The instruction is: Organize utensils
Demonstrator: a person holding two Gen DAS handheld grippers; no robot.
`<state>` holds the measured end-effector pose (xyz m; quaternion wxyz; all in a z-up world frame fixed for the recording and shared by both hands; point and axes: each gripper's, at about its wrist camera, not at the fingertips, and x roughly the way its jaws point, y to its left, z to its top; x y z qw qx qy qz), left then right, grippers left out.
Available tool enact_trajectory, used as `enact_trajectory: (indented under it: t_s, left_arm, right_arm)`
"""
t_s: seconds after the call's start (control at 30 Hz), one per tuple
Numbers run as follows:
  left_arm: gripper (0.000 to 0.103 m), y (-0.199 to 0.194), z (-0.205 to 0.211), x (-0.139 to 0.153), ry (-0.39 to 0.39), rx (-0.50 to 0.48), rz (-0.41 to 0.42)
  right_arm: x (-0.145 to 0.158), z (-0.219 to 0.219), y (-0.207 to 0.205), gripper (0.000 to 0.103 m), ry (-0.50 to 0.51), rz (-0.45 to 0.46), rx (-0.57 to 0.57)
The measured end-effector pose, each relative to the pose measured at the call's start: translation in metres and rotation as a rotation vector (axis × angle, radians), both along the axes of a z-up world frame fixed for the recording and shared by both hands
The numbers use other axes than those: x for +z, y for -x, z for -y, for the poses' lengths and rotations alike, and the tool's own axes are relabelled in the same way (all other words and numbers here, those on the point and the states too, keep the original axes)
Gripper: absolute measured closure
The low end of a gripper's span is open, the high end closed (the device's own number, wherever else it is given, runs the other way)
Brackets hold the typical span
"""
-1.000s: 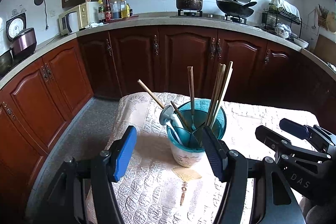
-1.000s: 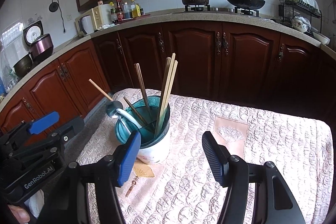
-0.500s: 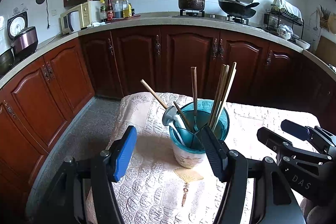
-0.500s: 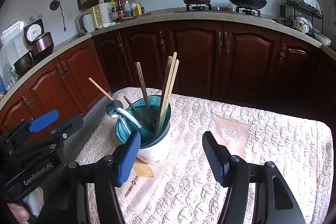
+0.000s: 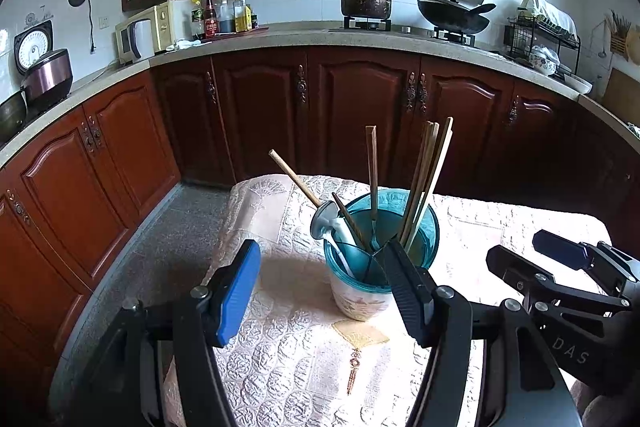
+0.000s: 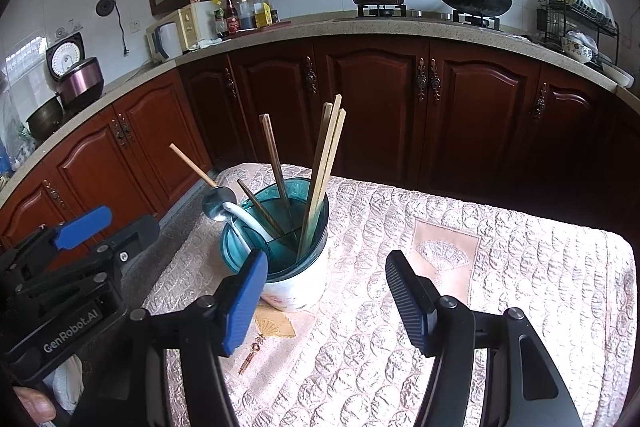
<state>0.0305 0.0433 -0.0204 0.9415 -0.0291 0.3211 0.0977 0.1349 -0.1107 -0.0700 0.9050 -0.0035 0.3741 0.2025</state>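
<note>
We note the utensil holder (image 5: 370, 273), a white cup with a teal divided insert, standing upright on the quilted tablecloth (image 5: 288, 359) near the table's left end, just beyond both grippers. Its compartments hold several wooden chopsticks (image 5: 428, 183) leaning upright at the right side, one darker stick (image 5: 372, 171) near the middle, another short dark stick slanting left, a metal ladle (image 5: 325, 225) with a wooden handle hanging over the left rim, and a white spoon (image 6: 244, 215) beside it. Which compartment each occupies we cannot fully tell. The left gripper (image 5: 324, 291) has its jaws spread apart with nothing between them; its right finger overlaps the holder's rim in view, contact unclear. The right gripper (image 6: 326, 301) is likewise parted and empty, the holder just ahead of its left finger. Against the frames from a second earlier, we record no change in the holder or its contents, and both grippers keep the same spread. Legible writing: "GenRobot.AI" on the left gripper body in the right wrist view; "DAS" on the right gripper body in the left wrist view.
</note>
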Motion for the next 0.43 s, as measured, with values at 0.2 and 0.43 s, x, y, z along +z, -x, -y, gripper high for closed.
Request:
enact_trajectory:
  t_s: [0.2, 0.43]
  left_arm:
    - [0.038, -0.0014, -0.0015, -0.0009, 0.006, -0.001, -0.002]
    - [0.038, -0.0036, -0.0016, -0.0049, 0.005, -0.014, 0.005]
  right_arm:
    - [-0.0019, -0.0015, -0.0007, 0.037, 0.002, -0.005, 0.003]
    - [-0.0084, 0.003, -0.0035, 0.037, 0.004, -0.022, -0.007]
